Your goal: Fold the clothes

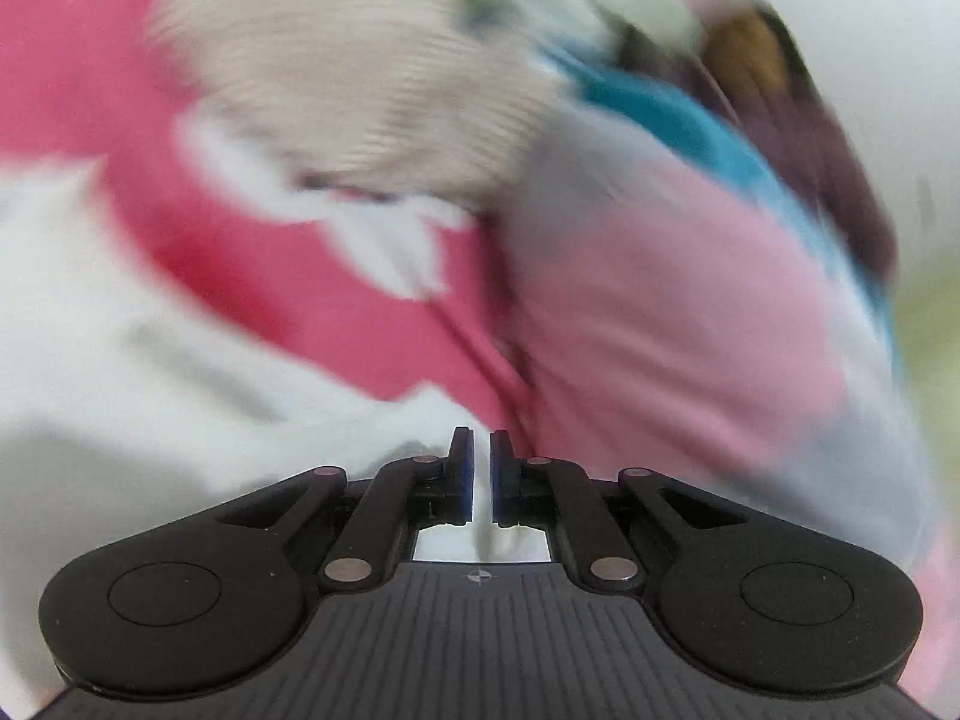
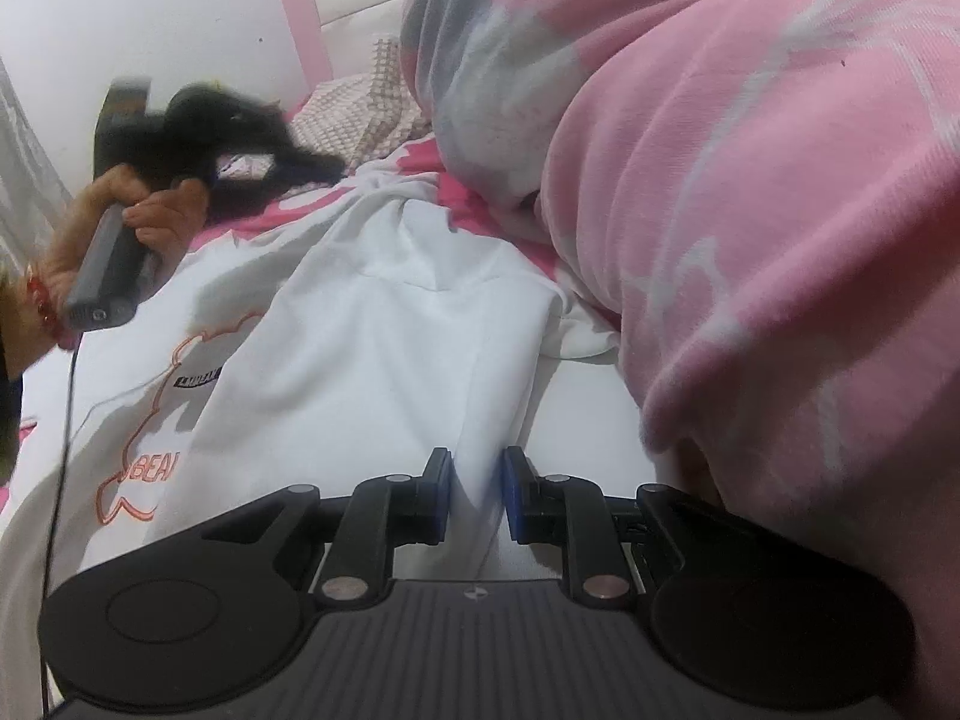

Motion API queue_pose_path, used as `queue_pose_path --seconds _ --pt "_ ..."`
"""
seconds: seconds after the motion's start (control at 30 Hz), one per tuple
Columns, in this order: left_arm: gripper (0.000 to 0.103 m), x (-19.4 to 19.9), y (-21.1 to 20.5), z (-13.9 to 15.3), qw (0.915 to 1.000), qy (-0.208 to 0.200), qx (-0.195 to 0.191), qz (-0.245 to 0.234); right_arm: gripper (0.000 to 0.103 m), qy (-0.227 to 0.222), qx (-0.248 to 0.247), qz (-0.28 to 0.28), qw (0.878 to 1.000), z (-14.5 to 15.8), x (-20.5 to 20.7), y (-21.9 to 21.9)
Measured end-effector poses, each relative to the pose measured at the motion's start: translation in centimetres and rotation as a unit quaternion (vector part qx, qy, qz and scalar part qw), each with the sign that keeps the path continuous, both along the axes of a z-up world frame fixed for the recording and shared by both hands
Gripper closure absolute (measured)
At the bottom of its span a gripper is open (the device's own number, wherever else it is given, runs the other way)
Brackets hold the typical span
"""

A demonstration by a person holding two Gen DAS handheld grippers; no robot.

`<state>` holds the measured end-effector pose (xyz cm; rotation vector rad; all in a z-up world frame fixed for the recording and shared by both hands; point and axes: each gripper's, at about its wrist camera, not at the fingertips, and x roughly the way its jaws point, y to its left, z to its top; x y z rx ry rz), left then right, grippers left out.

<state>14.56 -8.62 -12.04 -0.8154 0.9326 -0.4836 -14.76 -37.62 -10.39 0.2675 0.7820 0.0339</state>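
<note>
The right gripper points low along the bed toward twelve o'clock, its blue-padded jaws a little apart with a raised fold of the white garment running up between them; the cloth lies against the left pad, but whether the jaws actually pinch it cannot be told. The left gripper is seen in its own view through heavy motion blur, its jaws drawn almost together with only a thin slit between them, and nothing can be made out in that slit. In the right wrist view the person's left hand sits at nine o'clock, fingers wrapped round the dark handle of that gripper, a red bracelet at the wrist and a thin black cable hanging down from the handle toward seven o'clock. The white garment is spread on the pink-and-white bedsheet, reaching from the gripper up to about eleven o'clock, creased and partly doubled over, with an orange outline figure and lettering printed at eight o'clock. A thick pink blanket with pale markings is heaped from one to five o'clock, its edge just beside the garment. At ten o'clock a dark furry item lies near the hand, with a checked cloth and a pink bed frame behind it. The left view shows blurred pink, cream and teal fabrics ahead.
</note>
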Motion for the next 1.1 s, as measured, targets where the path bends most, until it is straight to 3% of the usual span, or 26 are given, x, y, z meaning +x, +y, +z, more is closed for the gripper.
queue_pose_path --seconds 0.1,0.17,0.23,0.3,0.37,0.43,0.5,0.57,0.6,0.63,0.7,0.8,1.1 --pt "0.098 -0.8 1.3 -1.5 0.9993 0.026 -0.026 0.002 0.082 -0.005 0.005 0.000 1.000 0.6 0.1 0.0" --pt "0.094 -2.0 0.9 -0.8 0.9995 0.007 -0.012 -0.030 0.082 -0.019 0.020 0.005 1.000 1.9 0.4 0.0" --pt "0.078 -3.3 0.0 0.4 0.9962 -0.020 0.017 -0.083 0.082 -0.027 0.043 0.011 0.999 3.3 1.5 -0.1" --pt "0.076 -4.3 -1.4 1.3 0.9890 -0.047 0.046 -0.133 0.082 -0.034 0.049 0.022 0.998 4.6 3.4 0.2" --pt "0.071 -5.8 -3.2 2.0 0.9764 -0.083 0.088 -0.179 0.082 -0.051 0.043 0.028 0.997 6.0 5.4 0.7" --pt "0.063 -6.7 -4.6 2.2 0.9673 -0.105 0.126 -0.193 0.081 -0.057 0.053 0.019 0.997 7.3 7.5 0.8" --pt "0.063 -7.3 -5.8 2.1 0.9594 -0.123 0.164 -0.193 0.079 -0.054 0.070 0.004 0.996 8.5 9.8 0.5" --pt "0.065 -7.3 -6.0 1.5 0.9568 -0.133 0.187 -0.179 0.079 -0.040 0.078 -0.009 0.996 9.2 11.8 0.2" --pt "0.070 -7.3 -6.0 1.2 0.9567 -0.136 0.191 -0.173 0.077 -0.031 0.082 -0.015 0.996 9.4 12.7 0.2" --pt "0.085 -7.4 -5.8 0.9 0.9568 -0.140 0.190 -0.170 0.077 -0.018 0.087 -0.016 0.996 9.4 13.6 0.3" --pt "0.095 -7.9 -5.2 0.8 0.9554 -0.153 0.188 -0.168 0.077 0.006 0.097 -0.019 0.995 9.4 15.3 0.6" --pt "0.096 -9.0 -3.8 1.0 0.9622 -0.160 0.156 -0.155 0.077 0.043 0.112 -0.023 0.992 9.3 18.0 0.9" --pt "0.096 -10.7 -0.8 -0.8 0.9698 -0.133 0.141 -0.148 0.064 0.137 0.077 -0.035 0.987 5.1 24.4 3.3"
